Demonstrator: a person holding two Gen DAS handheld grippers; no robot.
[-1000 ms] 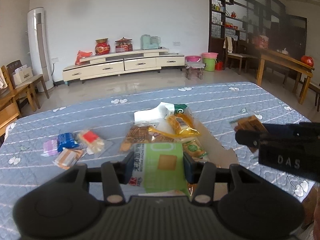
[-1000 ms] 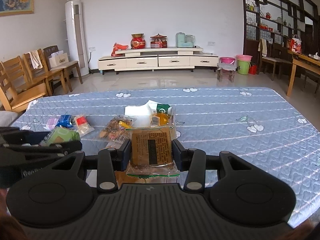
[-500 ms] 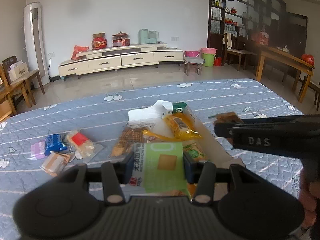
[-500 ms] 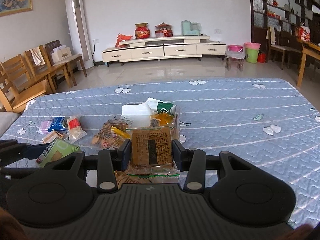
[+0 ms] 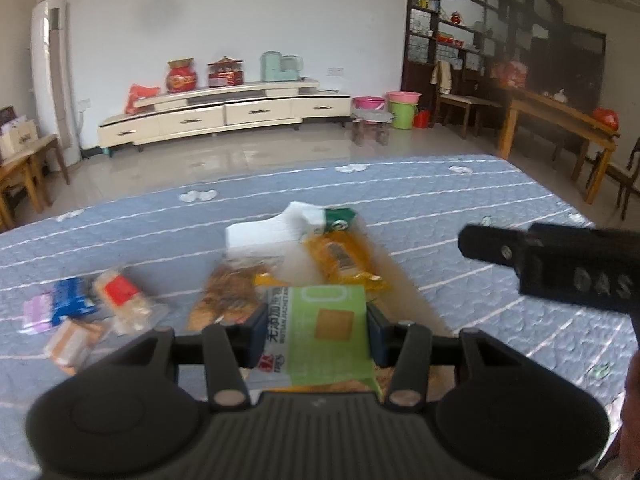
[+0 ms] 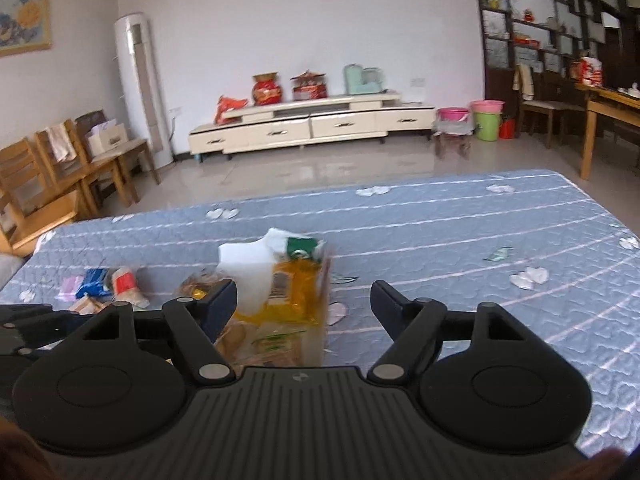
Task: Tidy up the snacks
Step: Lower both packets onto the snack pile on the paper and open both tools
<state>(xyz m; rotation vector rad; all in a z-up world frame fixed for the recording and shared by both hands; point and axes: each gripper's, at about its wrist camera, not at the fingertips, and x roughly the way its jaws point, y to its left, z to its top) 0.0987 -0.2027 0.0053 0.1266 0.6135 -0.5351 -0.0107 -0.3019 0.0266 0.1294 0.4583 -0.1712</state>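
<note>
Snacks: left tongs (image 5: 316,330) clamped on green cracker pack (image 5: 320,336) | right tongs (image 6: 304,304) opening, empty, above cardboard box (image 6: 316,320) | next: drop green pack in box too, I reckon

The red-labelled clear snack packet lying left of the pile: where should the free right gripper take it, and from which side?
Take the red-labelled packet across its narrow width at the red label, coming from above. It lies flat on the quilted cover, slanting away, with the blue packet close on its left. So turn the right gripper, whose fingers are opening with nothing between them, to straddle the long sides.
</note>
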